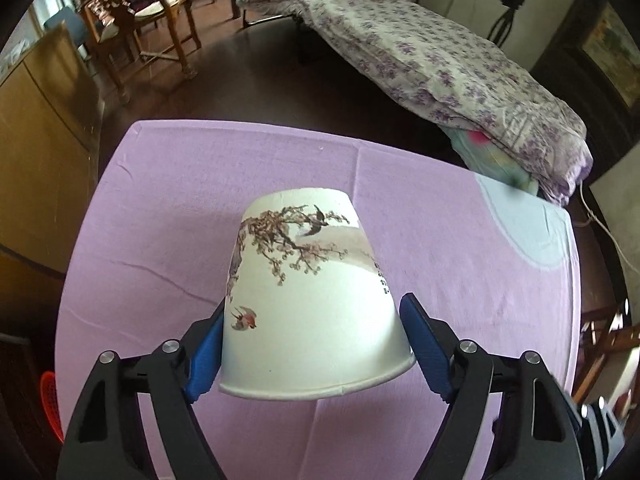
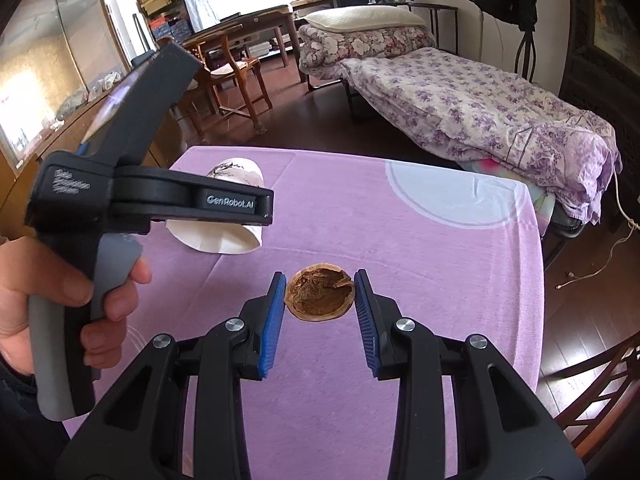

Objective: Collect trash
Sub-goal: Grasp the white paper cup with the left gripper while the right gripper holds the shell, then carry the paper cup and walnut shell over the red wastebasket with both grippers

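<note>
A white paper cup [image 1: 308, 300] printed with blossoms and birds sits between the blue pads of my left gripper [image 1: 314, 344], base pointing away; the jaws are shut on its sides and it is held above the purple tablecloth [image 1: 160, 240]. In the right wrist view the cup [image 2: 224, 236] shows partly hidden behind the left gripper's body [image 2: 168, 200]. A brown walnut shell half [image 2: 319, 295] lies hollow side up between the fingertips of my right gripper [image 2: 320, 292]. The left pad touches or nearly touches it; a small gap shows at the right pad.
The table drops off at its right edge [image 2: 532, 240] and far edge. A bed with a floral quilt [image 2: 480, 108] stands beyond on the right. Wooden chairs [image 2: 236, 76] and a cabinet [image 1: 44, 140] stand at the left. A red basket [image 1: 50, 396] shows at the lower left.
</note>
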`<state>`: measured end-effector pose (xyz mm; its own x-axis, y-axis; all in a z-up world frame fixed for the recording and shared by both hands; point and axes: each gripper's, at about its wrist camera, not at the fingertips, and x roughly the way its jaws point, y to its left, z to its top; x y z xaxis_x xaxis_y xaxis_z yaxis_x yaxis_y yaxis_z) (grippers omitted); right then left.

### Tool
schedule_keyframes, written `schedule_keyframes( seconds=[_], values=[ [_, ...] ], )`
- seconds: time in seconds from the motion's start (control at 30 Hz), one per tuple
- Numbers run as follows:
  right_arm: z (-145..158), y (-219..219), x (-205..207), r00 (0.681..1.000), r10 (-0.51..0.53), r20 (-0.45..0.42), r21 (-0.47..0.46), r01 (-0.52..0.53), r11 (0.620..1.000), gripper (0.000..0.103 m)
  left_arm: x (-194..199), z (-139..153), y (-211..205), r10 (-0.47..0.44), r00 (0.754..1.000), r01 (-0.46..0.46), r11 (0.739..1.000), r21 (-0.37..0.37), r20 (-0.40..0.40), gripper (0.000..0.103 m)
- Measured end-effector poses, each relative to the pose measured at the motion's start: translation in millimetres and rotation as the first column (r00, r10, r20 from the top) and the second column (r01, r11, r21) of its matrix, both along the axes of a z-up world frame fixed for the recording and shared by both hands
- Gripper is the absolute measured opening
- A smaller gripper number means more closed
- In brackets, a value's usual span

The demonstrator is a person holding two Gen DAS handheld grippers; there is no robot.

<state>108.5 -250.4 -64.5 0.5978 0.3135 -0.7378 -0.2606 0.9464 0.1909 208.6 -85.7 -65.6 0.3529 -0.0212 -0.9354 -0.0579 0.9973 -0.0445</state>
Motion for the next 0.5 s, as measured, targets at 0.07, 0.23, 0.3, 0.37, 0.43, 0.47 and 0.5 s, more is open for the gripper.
schedule_keyframes(
  seconds=[0.07, 0.23, 0.3, 0.37, 0.43, 0.47, 0.5],
  values=[
    [1.1, 3.5, -1.9, 1.000, 0.005, -0.001, -0.009, -0.005, 1.000, 0.036, -8.5, 4.1, 2.5, -0.011, 1.000, 0.011, 1.000, 0.005, 0.012, 0.080],
    [5.9, 13.3, -9.8, 1.000, 0.017, -0.006, -0.025, -0.018, 1.000, 0.036, -41.8, 15.4, 25.0, -0.009, 1.000, 0.010, 1.000, -0.015, 0.017, 0.080],
    [9.3, 21.0, -14.5, 1.000, 0.020, -0.014, -0.031, -0.021, 0.999, 0.036, -59.2, 21.1, 40.0, -0.002, 1.000, 0.002, 1.000, -0.030, 0.019, 0.080],
    [12.0, 28.7, -18.9, 1.000, 0.025, -0.017, -0.036, -0.026, 0.999, 0.036, -75.4, 27.5, 53.0, 0.005, 1.000, -0.004, 0.999, -0.033, 0.025, 0.080],
    [14.0, 38.4, -25.0, 0.999, 0.034, -0.021, -0.038, -0.035, 0.999, 0.036, -93.7, 34.5, 64.5, 0.002, 0.999, 0.000, 0.999, -0.033, 0.034, 0.080],
    [14.7, 45.6, -30.0, 0.999, 0.042, -0.026, -0.038, -0.043, 0.998, 0.036, -102.7, 37.8, 69.0, 0.001, 0.999, 0.000, 0.999, -0.034, 0.040, 0.080],
    [14.6, 50.0, -33.5, 0.999, 0.046, -0.029, -0.036, -0.047, 0.998, 0.036, -113.9, 42.4, 74.7, 0.001, 0.999, 0.001, 0.999, -0.039, 0.050, 0.080]
  ],
)
